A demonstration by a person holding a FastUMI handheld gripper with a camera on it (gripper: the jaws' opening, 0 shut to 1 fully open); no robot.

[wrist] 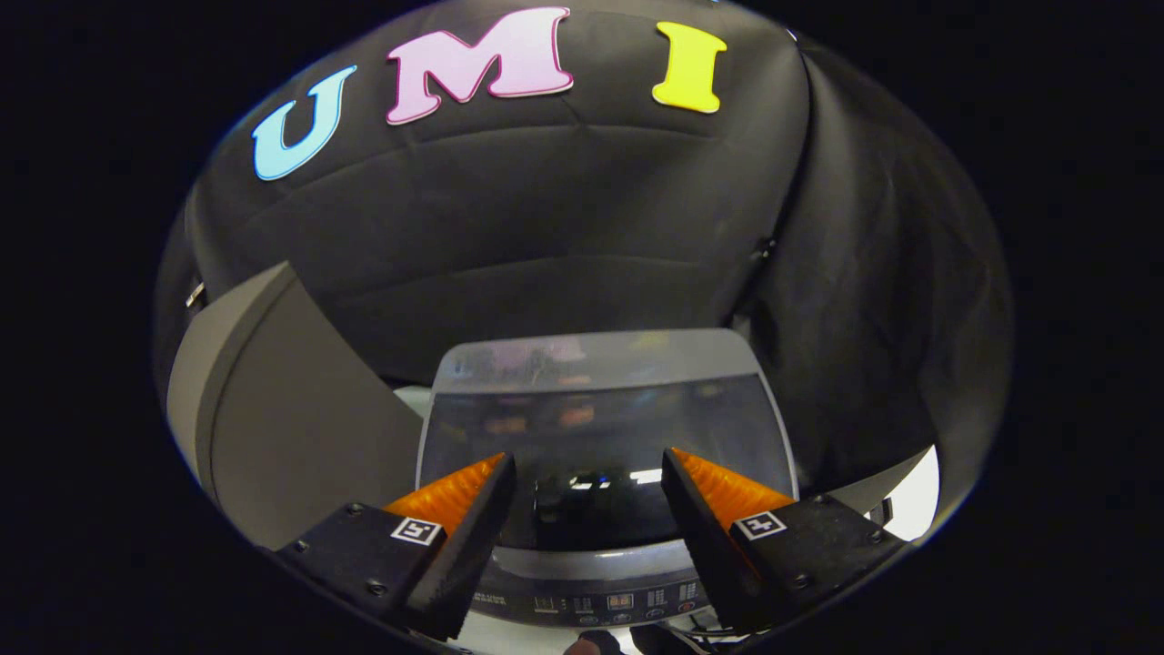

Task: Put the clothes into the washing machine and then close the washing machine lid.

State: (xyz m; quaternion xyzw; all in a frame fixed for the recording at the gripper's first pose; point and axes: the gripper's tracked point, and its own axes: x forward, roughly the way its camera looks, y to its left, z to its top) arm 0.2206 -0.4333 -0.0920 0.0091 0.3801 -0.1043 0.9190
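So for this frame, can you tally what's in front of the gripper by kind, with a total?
Washing machine: 1, with a dark glass lid lying shut over the tub and a control panel nearest the fingers.
Grey panel beside the machine: 1.
Gripper: 1, fingers open with nothing between them, above the lid.
Total: 3.
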